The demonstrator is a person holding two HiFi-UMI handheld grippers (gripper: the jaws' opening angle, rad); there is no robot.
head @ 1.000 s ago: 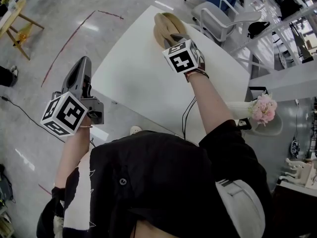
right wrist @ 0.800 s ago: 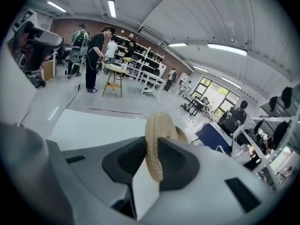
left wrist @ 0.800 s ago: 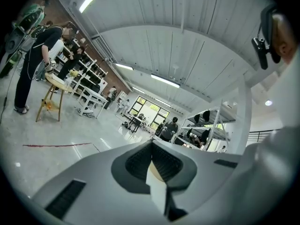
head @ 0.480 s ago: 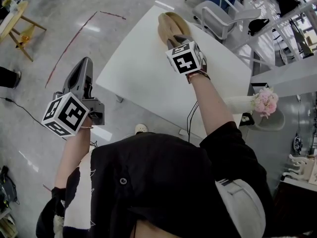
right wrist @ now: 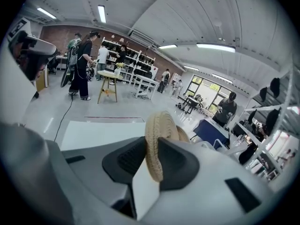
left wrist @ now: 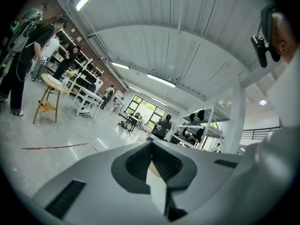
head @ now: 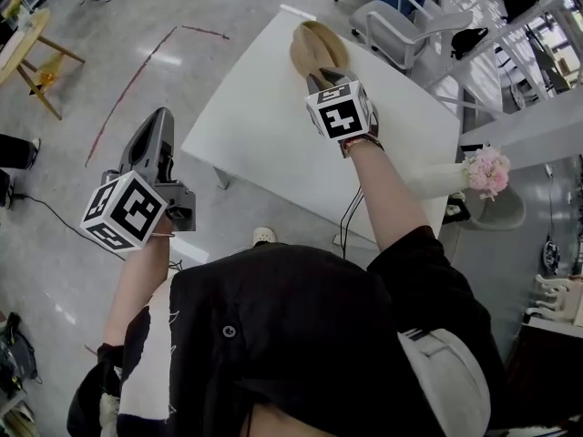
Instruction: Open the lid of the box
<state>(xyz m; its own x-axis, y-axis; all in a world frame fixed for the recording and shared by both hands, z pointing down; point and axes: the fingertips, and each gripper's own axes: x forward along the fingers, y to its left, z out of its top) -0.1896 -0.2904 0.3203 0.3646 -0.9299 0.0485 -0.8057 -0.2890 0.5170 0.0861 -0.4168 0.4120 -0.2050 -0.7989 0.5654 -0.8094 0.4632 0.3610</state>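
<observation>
fingers (right wrist: 129, 161) of the right gripper (right wrist: 153, 149) are clamped on the rim of a round woven lid (right wrist: 157, 125), which stands on edge between the pads, with most of its disc rising past the fingertips. just behind the lid, on the far side from the fingers, a sliver of the same weave shows, which i take to be the box (right wrist: 186, 135); whether lid and box are joined by a hinge cannot be told. below the fingers lies the white table (head: 273, 126), and the box sits near its far edge, with a chair (head: 392, 35) beyond. well off to the other side, over the floor and away from the table, the left gripper (left wrist: 151, 150) points level with its jaws together and nothing between them. the main risk is the narrow hold: only a thin strip of rim sits in the pads, so the lid could pivot or slip out if the wrist rolls quickly. a harder squeeze might dent the weave. if the lid is hinged or snug, pulling it could drag or tip the light box, and nothing steadies it. so close to the far edge, a shove could send the box off the table.
</observation>
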